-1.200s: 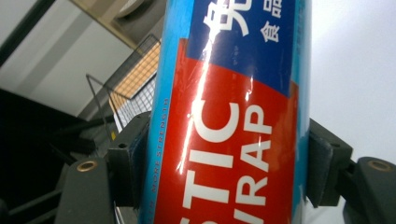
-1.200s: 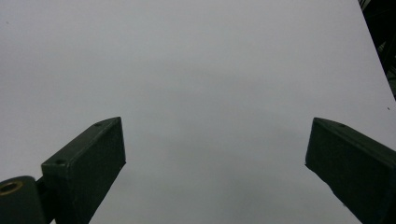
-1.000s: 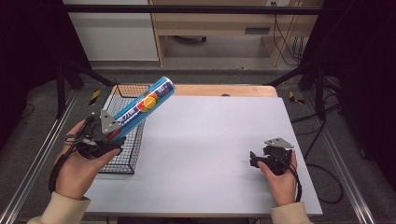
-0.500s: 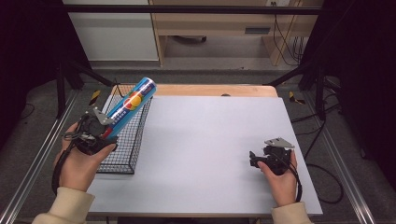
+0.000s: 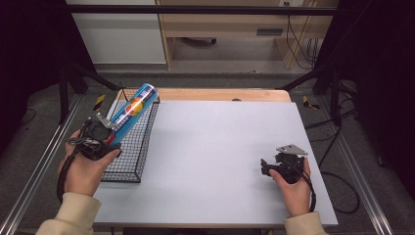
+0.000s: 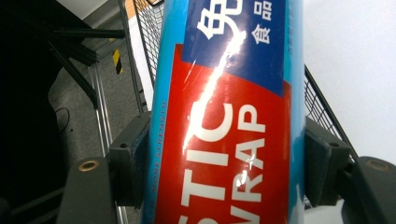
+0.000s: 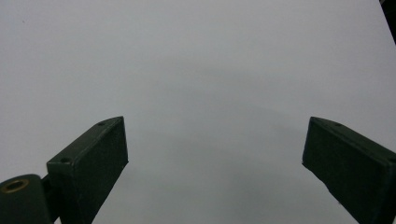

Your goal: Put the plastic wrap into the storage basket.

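Dim floor and dark frame legs behind; up front, a pale tabletop with a wire basket along its left edge. Grips the roll in the left tongs, clenched across its lower part, with pads pressed flat on both sides of the red-and-blue label reading "STIC WRAP" in the left gripper view. Holds it tilted, with the far end raised and pointing away and the near end down by the left hand. Hangs clear of the tabletop, in the air over the basket's mesh. Reads as a carry to do with the basket, though whether into it or out of it cannot be told from this alone. Grasps near one end, not the middle, which leaves the long part free to swing. Hence, probably, the firm squeeze and the slant along the basket's length, a fit for laying it down inside. Rests the right tongs low near the right side, released and holding nothing, jaws wide apart with bare white surface between them in the right gripper view. Sits with the right hand well apart from the basket, likely parked out of the way, since a light roll seems to need one grip and no help.
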